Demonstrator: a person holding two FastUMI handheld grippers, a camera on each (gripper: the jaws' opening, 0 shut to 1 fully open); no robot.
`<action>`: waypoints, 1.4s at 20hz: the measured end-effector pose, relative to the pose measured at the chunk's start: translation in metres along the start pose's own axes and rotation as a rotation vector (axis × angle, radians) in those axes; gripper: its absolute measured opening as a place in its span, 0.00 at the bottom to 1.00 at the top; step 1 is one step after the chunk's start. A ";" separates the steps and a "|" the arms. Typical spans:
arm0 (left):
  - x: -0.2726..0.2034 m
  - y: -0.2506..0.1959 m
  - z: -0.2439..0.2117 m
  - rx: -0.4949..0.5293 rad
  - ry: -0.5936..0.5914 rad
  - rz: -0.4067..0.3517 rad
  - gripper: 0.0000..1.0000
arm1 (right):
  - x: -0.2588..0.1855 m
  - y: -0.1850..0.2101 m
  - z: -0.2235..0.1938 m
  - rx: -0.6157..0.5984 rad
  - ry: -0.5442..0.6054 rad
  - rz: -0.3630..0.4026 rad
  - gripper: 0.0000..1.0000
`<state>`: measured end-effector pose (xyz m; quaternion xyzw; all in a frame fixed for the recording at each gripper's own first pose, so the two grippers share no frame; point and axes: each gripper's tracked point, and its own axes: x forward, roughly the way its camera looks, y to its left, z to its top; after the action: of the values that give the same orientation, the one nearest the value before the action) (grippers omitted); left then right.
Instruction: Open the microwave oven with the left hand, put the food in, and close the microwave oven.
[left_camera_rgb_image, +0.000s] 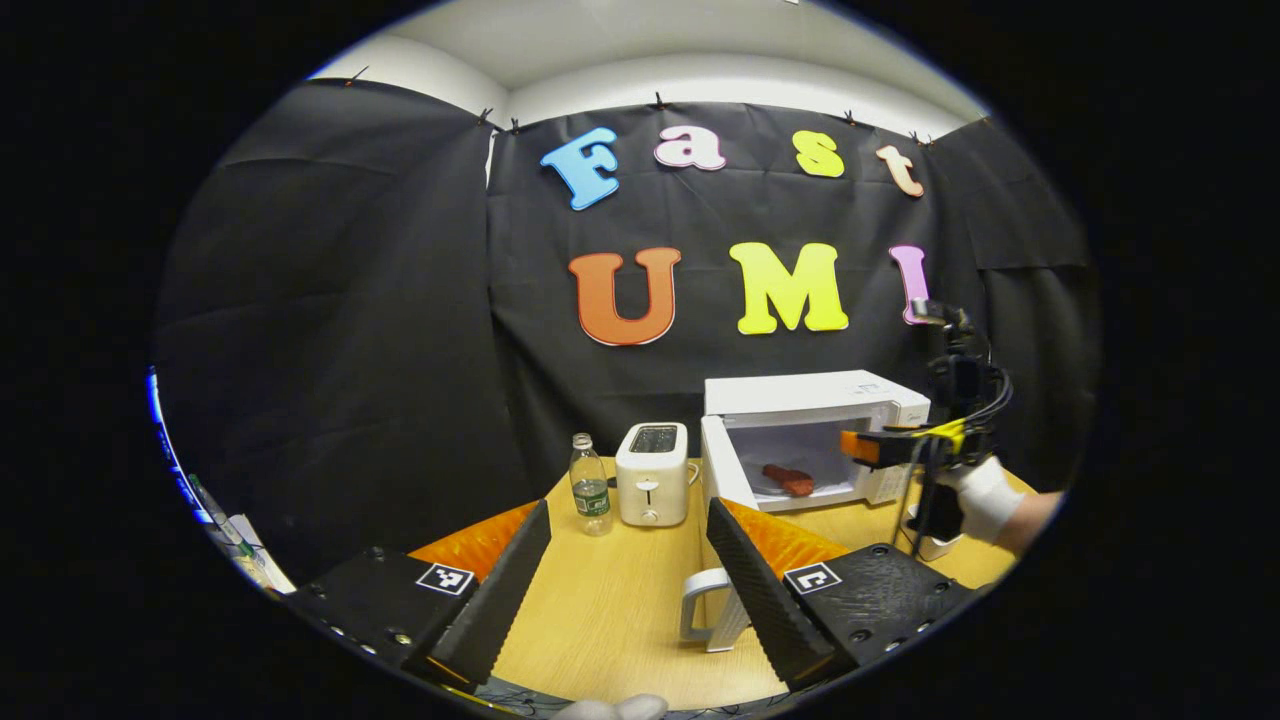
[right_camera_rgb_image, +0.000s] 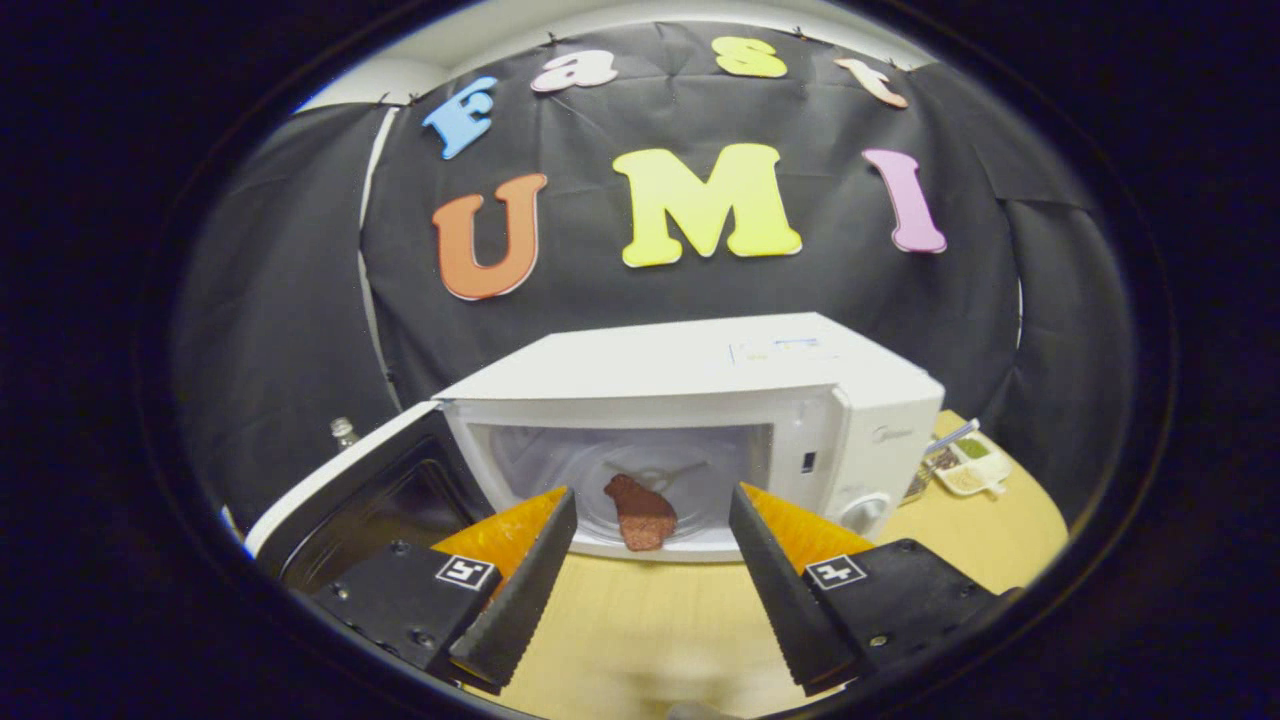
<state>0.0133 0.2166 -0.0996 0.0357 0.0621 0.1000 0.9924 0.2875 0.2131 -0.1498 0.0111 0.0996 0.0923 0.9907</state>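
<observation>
The white microwave (left_camera_rgb_image: 810, 395) (right_camera_rgb_image: 700, 370) stands at the back of the wooden table with its door (right_camera_rgb_image: 360, 490) swung open to the left. A reddish-brown piece of food (left_camera_rgb_image: 790, 480) (right_camera_rgb_image: 640, 512) lies inside the cavity. My right gripper (right_camera_rgb_image: 650, 495) is open and empty, just in front of the opening. In the left gripper view the right gripper (left_camera_rgb_image: 865, 447) hangs by the opening's right side, held by a gloved hand (left_camera_rgb_image: 985, 495). My left gripper (left_camera_rgb_image: 628, 505) is open and empty, well back over the table.
A white toaster (left_camera_rgb_image: 652, 473) and a plastic bottle (left_camera_rgb_image: 590, 485) stand left of the microwave. A white mug (left_camera_rgb_image: 705, 605) sits on the table (left_camera_rgb_image: 610, 600) by my left gripper's right finger. A small dish of condiments (right_camera_rgb_image: 965, 465) lies right of the microwave.
</observation>
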 end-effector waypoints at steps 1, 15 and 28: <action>0.004 0.001 0.000 0.002 -0.009 0.003 0.97 | -0.025 -0.011 0.008 -0.045 -0.005 0.002 0.98; 0.037 0.011 -0.063 -0.003 0.040 -0.003 0.97 | -0.247 -0.091 0.033 -0.086 0.065 -0.106 0.99; 0.053 0.019 -0.114 -0.003 0.096 0.017 0.00 | -0.264 -0.080 0.036 -0.022 0.080 -0.060 0.99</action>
<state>0.0466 0.2531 -0.2171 0.0300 0.1091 0.1101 0.9875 0.0546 0.0854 -0.0660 -0.0065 0.1384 0.0639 0.9883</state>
